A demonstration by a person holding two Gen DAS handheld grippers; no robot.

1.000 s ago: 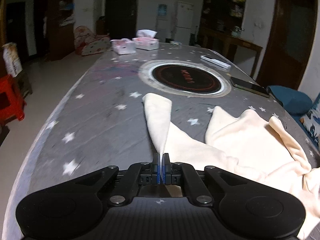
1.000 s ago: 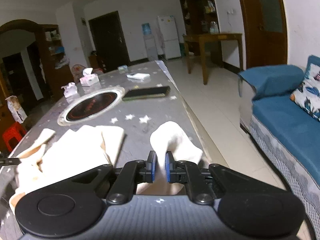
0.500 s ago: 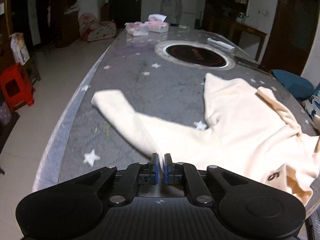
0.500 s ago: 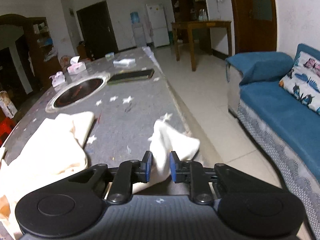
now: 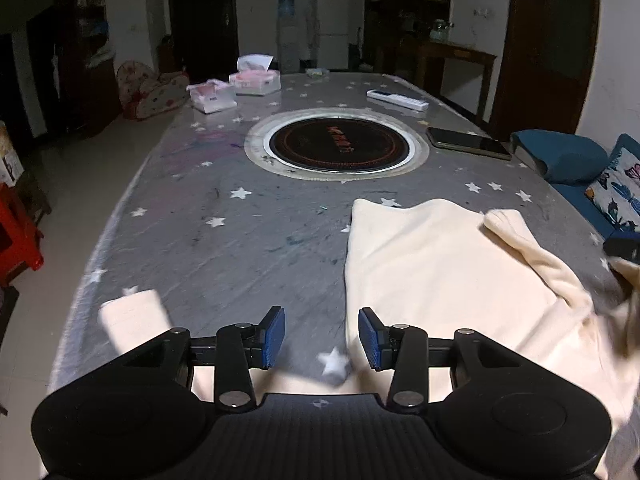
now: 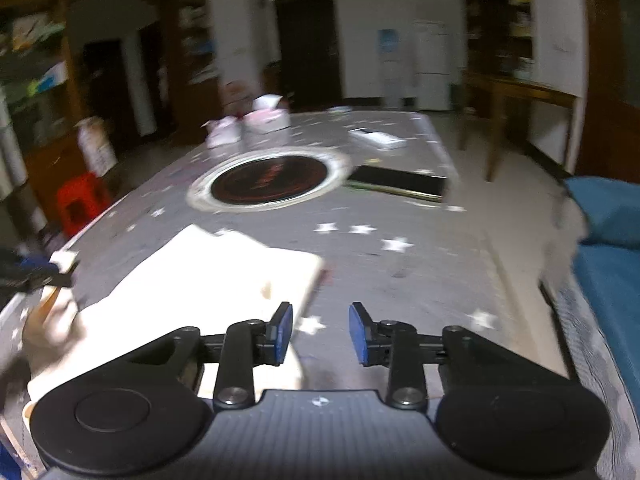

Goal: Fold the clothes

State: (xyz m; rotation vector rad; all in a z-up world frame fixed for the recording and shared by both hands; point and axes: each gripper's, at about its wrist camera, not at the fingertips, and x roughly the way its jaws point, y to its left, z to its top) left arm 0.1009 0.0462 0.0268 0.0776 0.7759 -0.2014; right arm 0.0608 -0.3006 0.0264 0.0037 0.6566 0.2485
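Two grippers stood over a grey star-printed table (image 5: 224,240). The left gripper (image 5: 322,338) was spread, its jaws having just been opening, with only tabletop between the blue pads (image 5: 274,336). The right gripper (image 6: 320,334) was likewise spread and had just been opening, with nothing pinched.

The cream garment (image 5: 452,280) lay flat ahead and to the right of the left gripper, its far edge folded straight. One sleeve (image 5: 130,318) lay just left of the left gripper's jaws, blurred and partly hidden under the gripper body. The garment's right side was cut off by the frame edge.

The right wrist view was motion-blurred; there the garment (image 6: 216,276) lay ahead and to the left of the right gripper, its lower part hidden behind the body.

The left view showed sharply the round inset hob (image 5: 336,144), phone (image 5: 468,143) and tissue boxes (image 5: 256,80) beyond the gripper. Only the right view showed the blue sofa (image 6: 612,280) to its right.
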